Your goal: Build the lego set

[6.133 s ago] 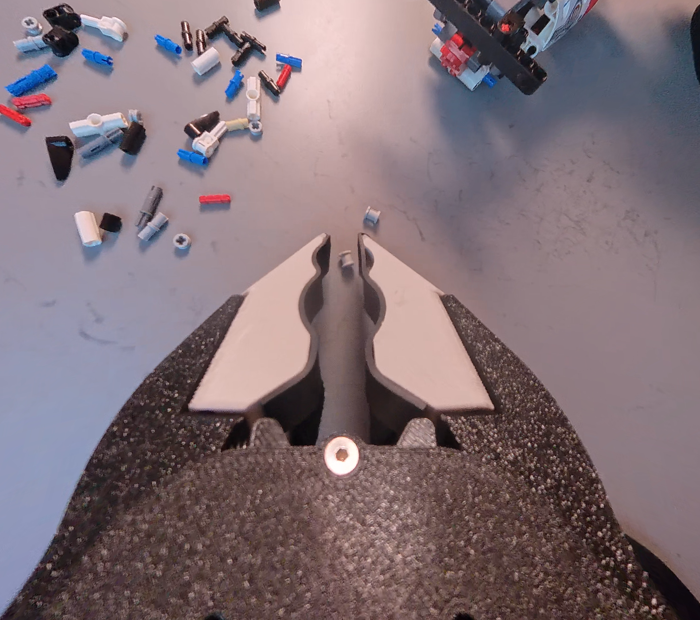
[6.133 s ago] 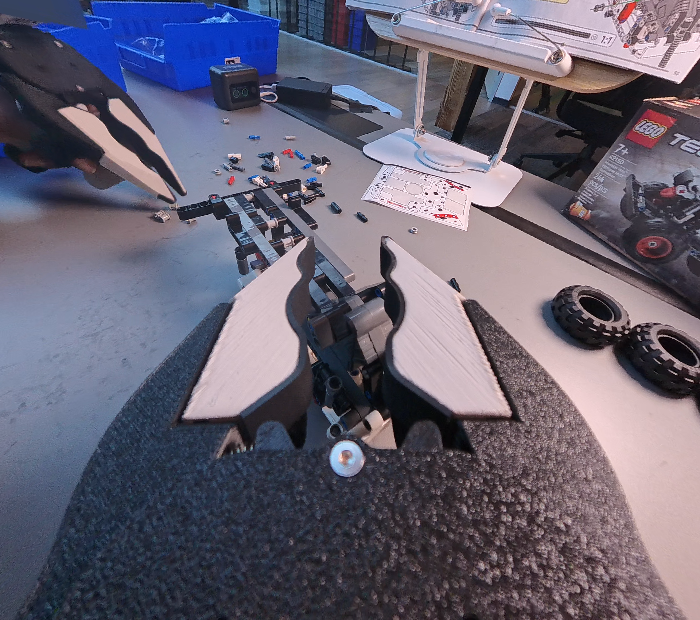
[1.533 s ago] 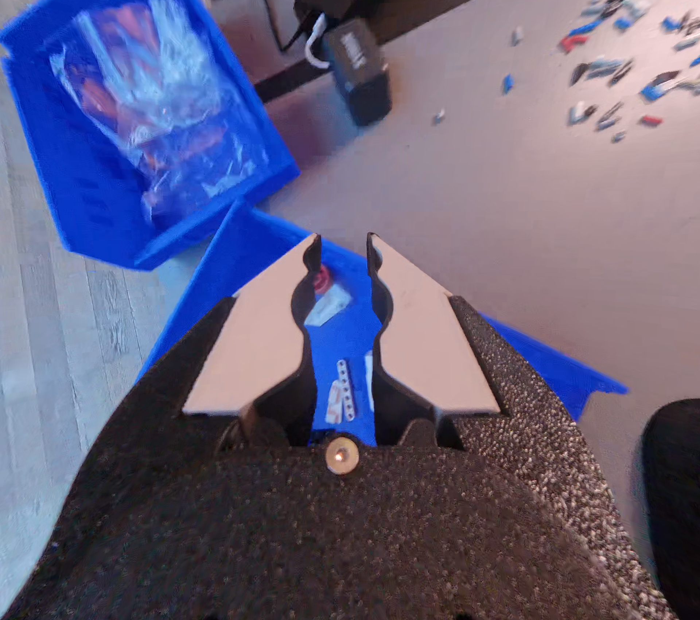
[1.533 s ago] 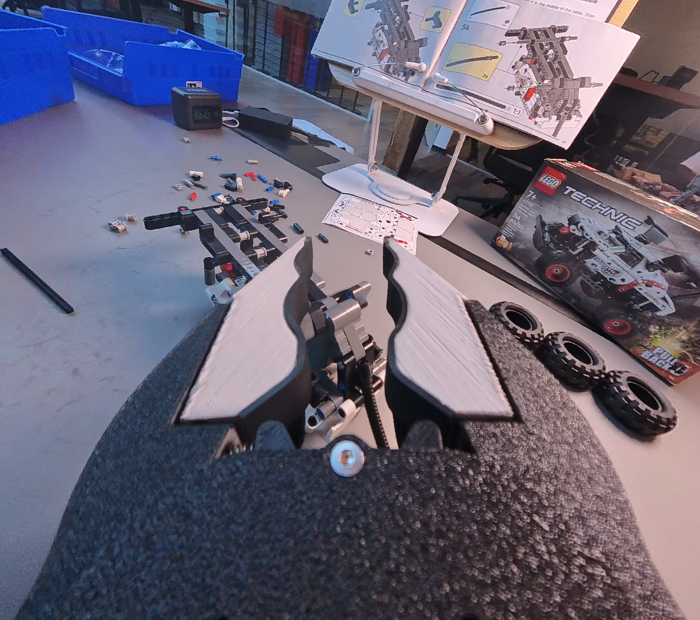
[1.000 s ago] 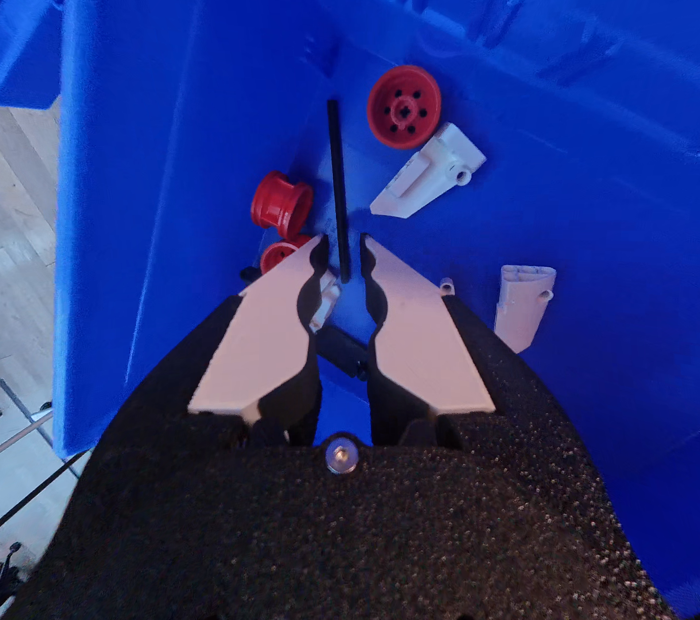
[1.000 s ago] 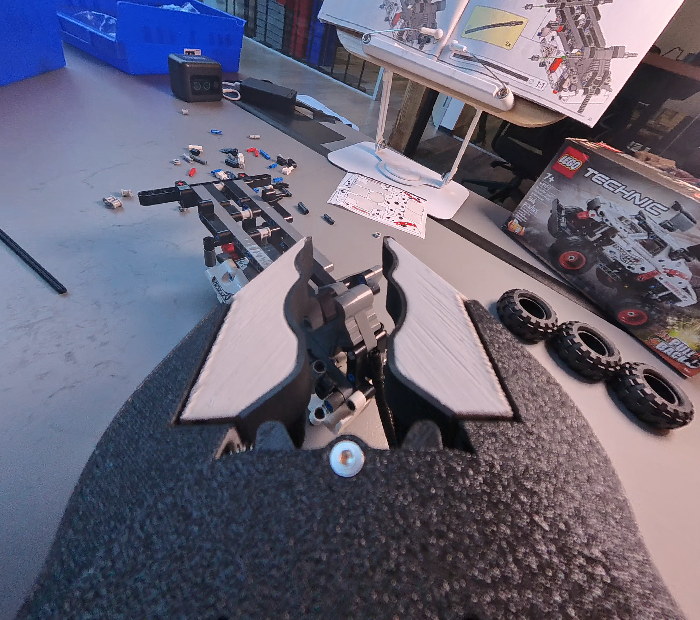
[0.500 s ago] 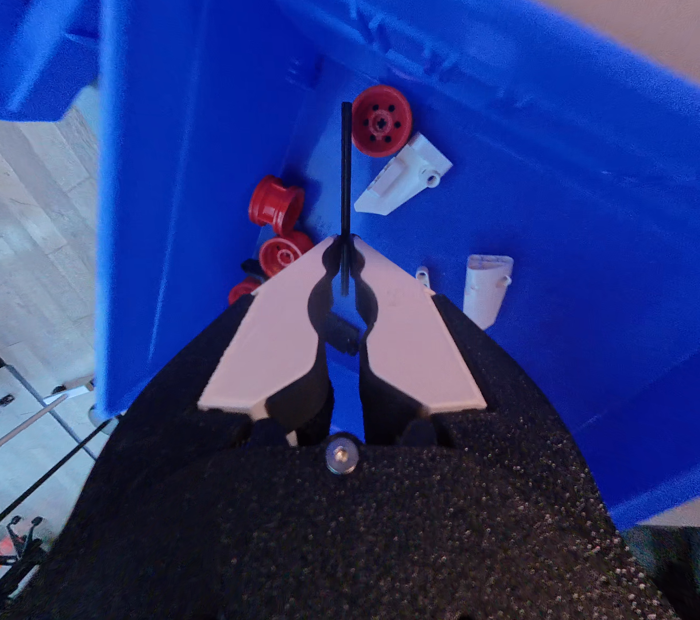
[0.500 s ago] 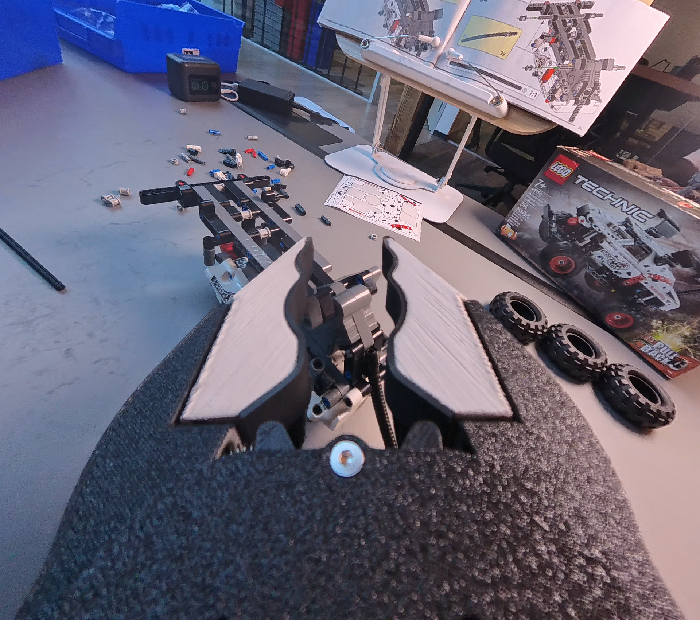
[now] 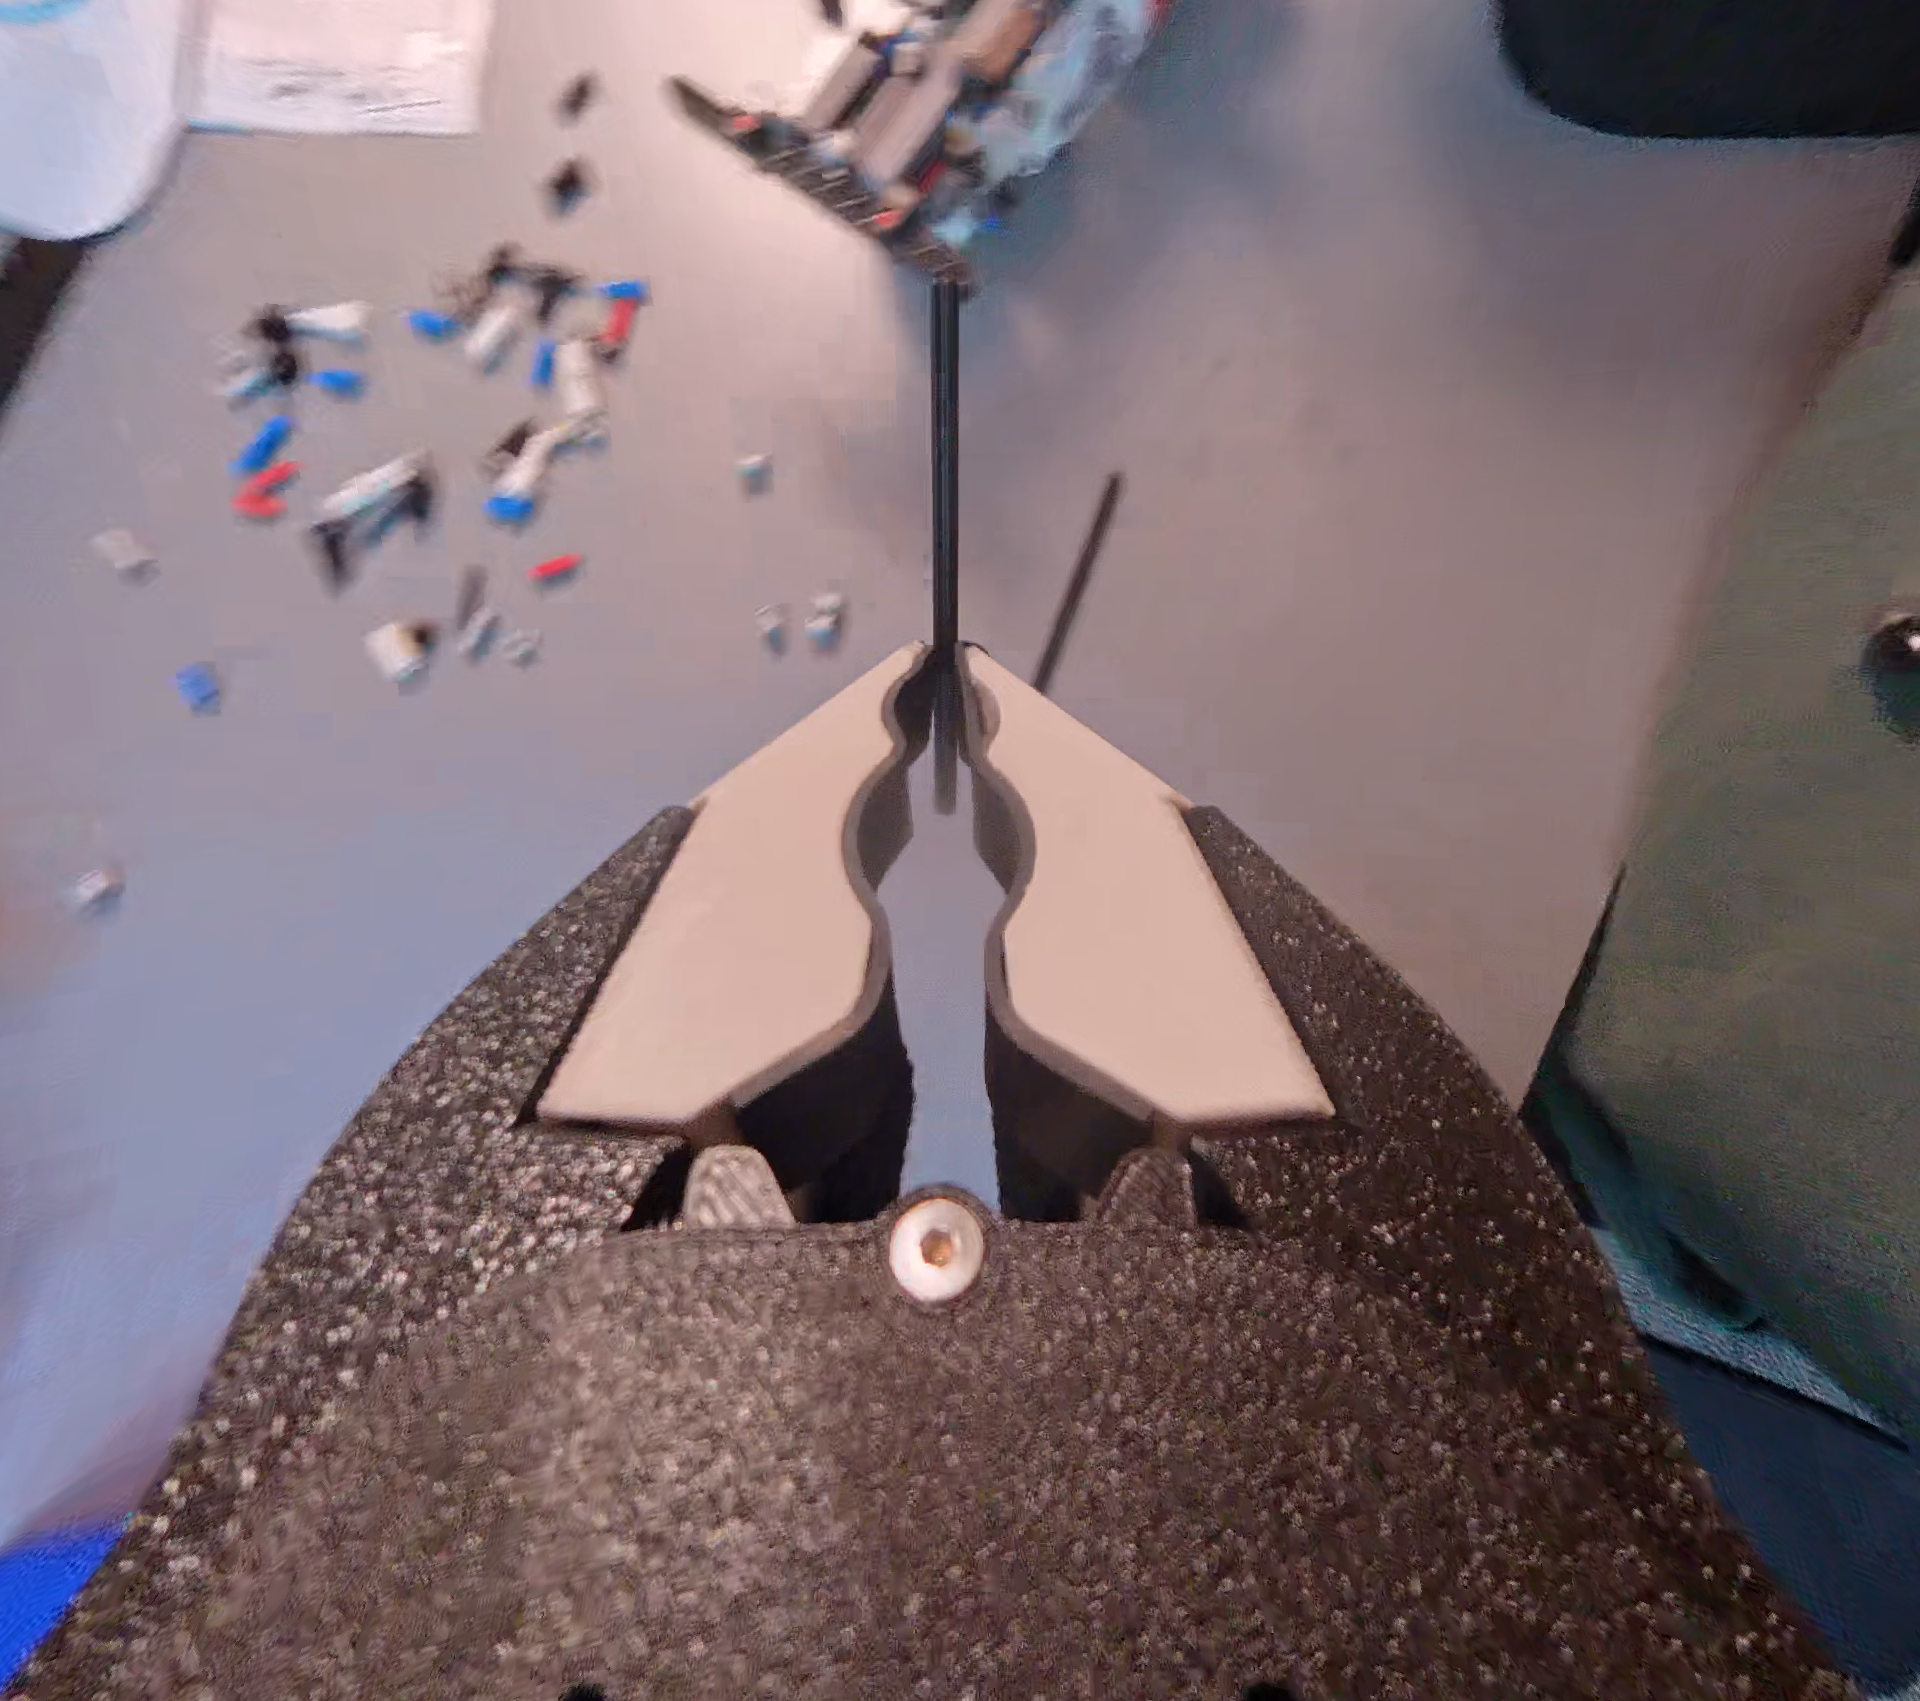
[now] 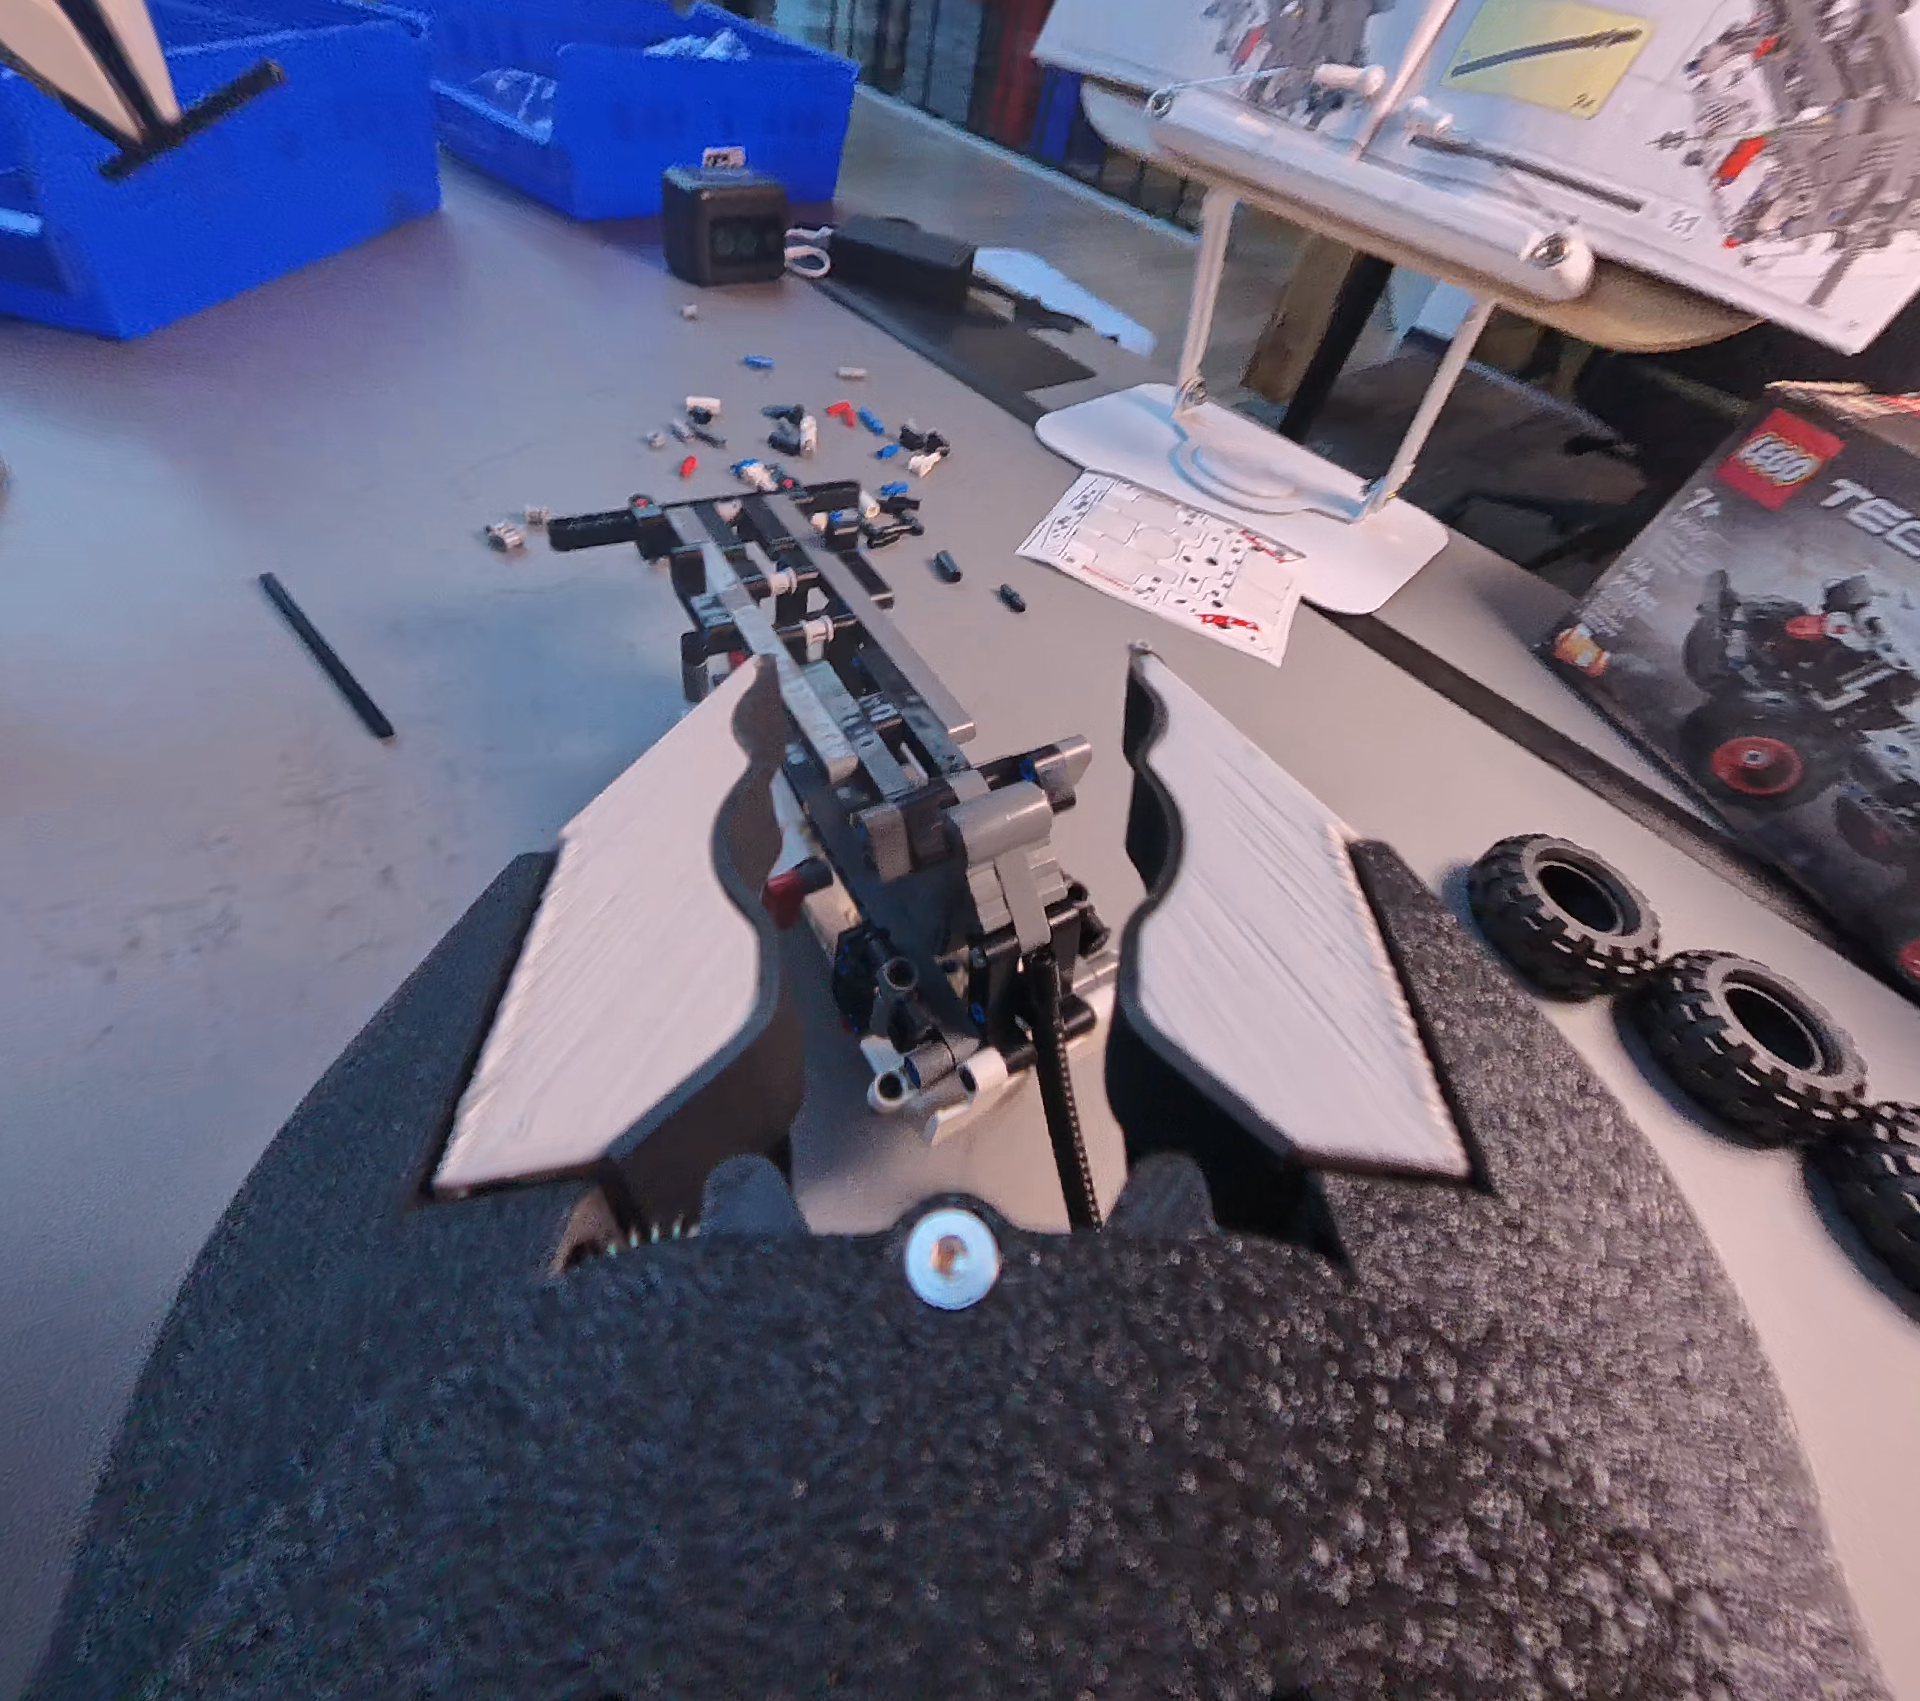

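— Left gripper (image 9: 943, 652)?
— Clenched on a thin black axle (image 9: 943, 467) jutting ahead of its tips.
— Right gripper (image 10: 951, 669)?
— Released — jaws spread either side of the lego chassis (image 10: 831, 685), resting on the table (image 10: 312, 872).

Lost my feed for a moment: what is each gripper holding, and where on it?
Left gripper pinches a thin black axle near one end. Right gripper is open around the chassis, gripping nothing.

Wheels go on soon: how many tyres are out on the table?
3 tyres in a row right of the right claw: the farthest tyre, the middle tyre, the nearest tyre, cut off by the picture's edge. More may lie out of view.
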The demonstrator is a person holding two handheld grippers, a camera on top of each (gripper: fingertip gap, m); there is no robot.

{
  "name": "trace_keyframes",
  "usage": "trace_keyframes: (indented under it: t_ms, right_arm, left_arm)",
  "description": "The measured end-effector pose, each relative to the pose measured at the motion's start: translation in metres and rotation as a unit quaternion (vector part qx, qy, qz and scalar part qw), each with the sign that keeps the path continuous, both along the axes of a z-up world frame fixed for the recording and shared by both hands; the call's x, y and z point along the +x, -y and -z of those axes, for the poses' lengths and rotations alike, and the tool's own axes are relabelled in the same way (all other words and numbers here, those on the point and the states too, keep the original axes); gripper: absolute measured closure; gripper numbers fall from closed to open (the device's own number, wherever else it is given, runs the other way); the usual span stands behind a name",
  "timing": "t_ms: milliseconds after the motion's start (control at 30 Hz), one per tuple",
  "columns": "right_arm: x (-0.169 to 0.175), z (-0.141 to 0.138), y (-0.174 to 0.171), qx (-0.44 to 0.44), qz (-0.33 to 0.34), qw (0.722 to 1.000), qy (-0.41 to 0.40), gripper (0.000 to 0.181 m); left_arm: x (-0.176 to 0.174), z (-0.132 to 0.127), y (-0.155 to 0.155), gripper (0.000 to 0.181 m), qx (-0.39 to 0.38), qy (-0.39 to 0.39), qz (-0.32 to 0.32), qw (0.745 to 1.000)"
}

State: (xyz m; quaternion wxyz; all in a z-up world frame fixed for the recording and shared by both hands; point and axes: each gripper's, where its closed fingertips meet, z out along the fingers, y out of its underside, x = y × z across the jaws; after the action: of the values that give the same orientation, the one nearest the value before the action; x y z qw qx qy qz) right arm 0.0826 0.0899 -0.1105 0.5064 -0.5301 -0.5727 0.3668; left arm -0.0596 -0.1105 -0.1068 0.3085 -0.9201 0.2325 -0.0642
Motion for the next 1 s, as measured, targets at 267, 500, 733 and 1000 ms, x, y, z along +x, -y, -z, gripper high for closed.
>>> trace_keyframes:
  t_ms: [267, 500, 733, 1000]
  right_arm:
    - [0.003, 0.049, -0.005, 0.029, -0.112, 0.975, 0.192, 0.089]
    - [-0.010, 0.064, -0.009, 0.023, -0.145, 0.964, 0.220, 0.117]
    - [-0.009, 0.063, -0.016, 0.010, -0.069, 0.977, 0.199, 0.119]
    - [0.010, 0.064, -0.035, -0.034, 0.113, 0.975, 0.188, 0.128]
  left_arm:
    - [0.106, 0.095, -0.045, 0.178, -0.074, 0.075, 0.080, 0.991]
    - [0.099, 0.107, -0.063, 0.178, -0.070, 0.081, 0.025, 0.994]
    - [0.086, 0.093, -0.066, 0.164, -0.031, 0.119, 0.014, 0.992]
    - [0.056, 0.086, -0.066, 0.158, 0.027, 0.107, 0.010, 0.994]
